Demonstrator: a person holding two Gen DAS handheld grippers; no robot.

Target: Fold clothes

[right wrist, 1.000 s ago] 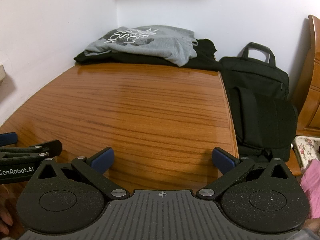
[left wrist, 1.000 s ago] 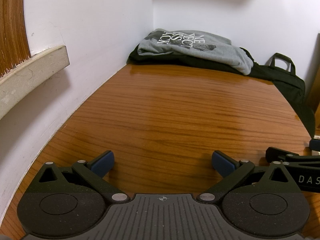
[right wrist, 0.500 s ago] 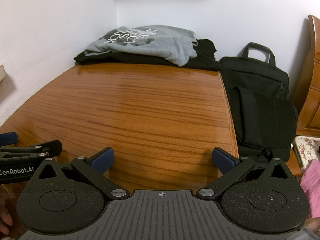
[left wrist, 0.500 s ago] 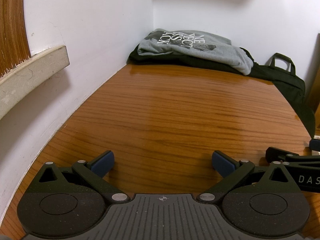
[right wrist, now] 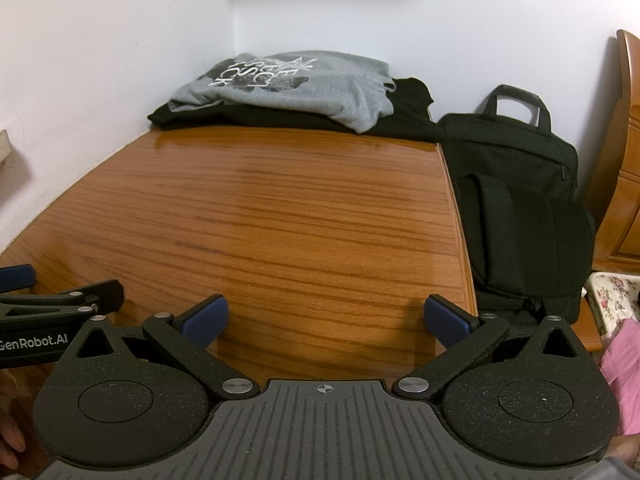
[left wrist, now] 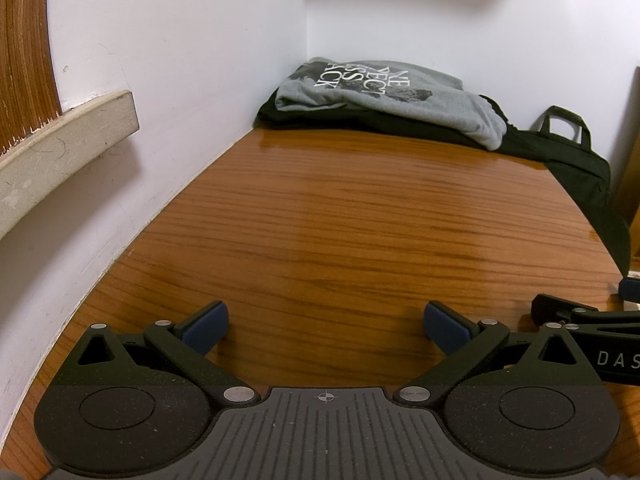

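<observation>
We hold our left claw (left wrist: 326, 322) low over the glossy reddish-brown wooden tabletop (left wrist: 360, 220), its blue-padded fingers spread wide with nothing between them. Our right claw (right wrist: 326, 320) sits just beside it at the same near edge, also spread wide and empty; each claw shows at the margin of the other's view.

Far ahead of both claws, at the back corner of the tabletop where the two white walls (left wrist: 192, 40) meet, lies the grey folded T-shirt with white lettering (right wrist: 288, 80). It rests on top of a black garment (right wrist: 404, 116) that spreads out beneath it and reaches past it toward the tabletop's right edge. Both garments are well apart from our claws, with bare wood between.

Ahead and to the right of the right claw, off the tabletop's right edge, a black fabric bag with carry handles (right wrist: 516, 168) stands against the wall. To the left of the left claw, a pale beige ledge (left wrist: 68, 140) runs along the wall.
</observation>
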